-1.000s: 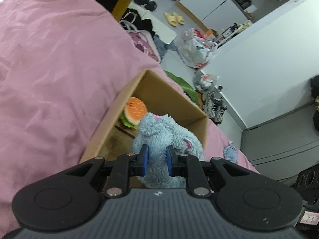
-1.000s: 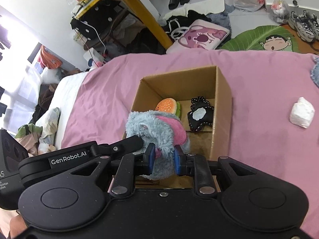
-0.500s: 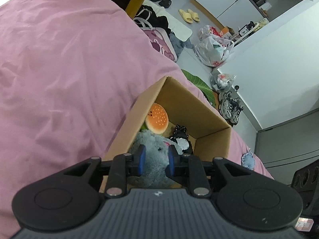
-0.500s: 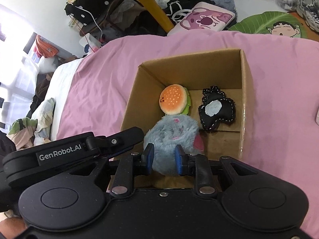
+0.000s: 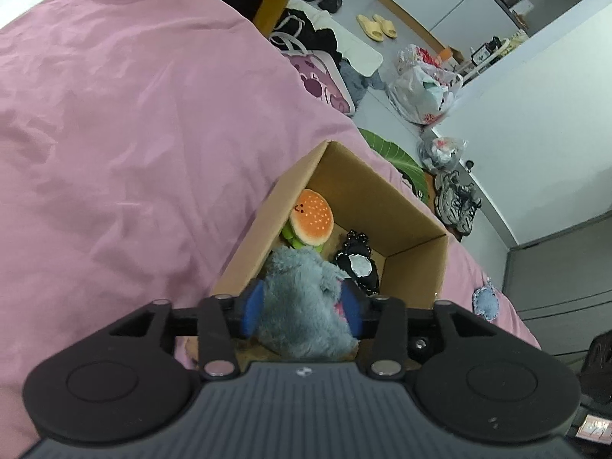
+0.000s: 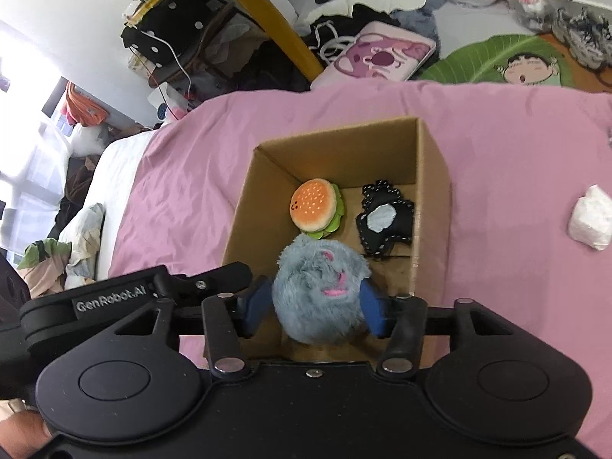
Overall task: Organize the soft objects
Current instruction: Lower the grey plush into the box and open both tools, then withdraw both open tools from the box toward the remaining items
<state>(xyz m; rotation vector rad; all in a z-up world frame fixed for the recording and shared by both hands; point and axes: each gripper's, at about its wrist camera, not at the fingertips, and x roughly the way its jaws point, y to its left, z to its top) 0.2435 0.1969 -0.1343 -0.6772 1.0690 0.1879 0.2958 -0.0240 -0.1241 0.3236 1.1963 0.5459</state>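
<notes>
Right wrist view: the blue plush (image 6: 321, 294) sits low in the cardboard box (image 6: 434, 168), at the near end, between the spread blue fingers of the right gripper (image 6: 313, 308). The left gripper (image 5: 302, 311) flanks it too, jaws apart, seemingly a release after a two-handed lowering. Whether the pads graze the fur, I cannot tell. At 12 o'clock from the plush lies the burger toy (image 6: 315, 208); at 1 o'clock, the black pouch (image 6: 384, 223). The box rests on a pink bedsheet (image 6: 516, 145), with a white wad (image 6: 591, 223) at 3 o'clock. Beyond is a cluttered floor: slippers (image 5: 376, 26), sneakers (image 5: 457, 202), bags.
</notes>
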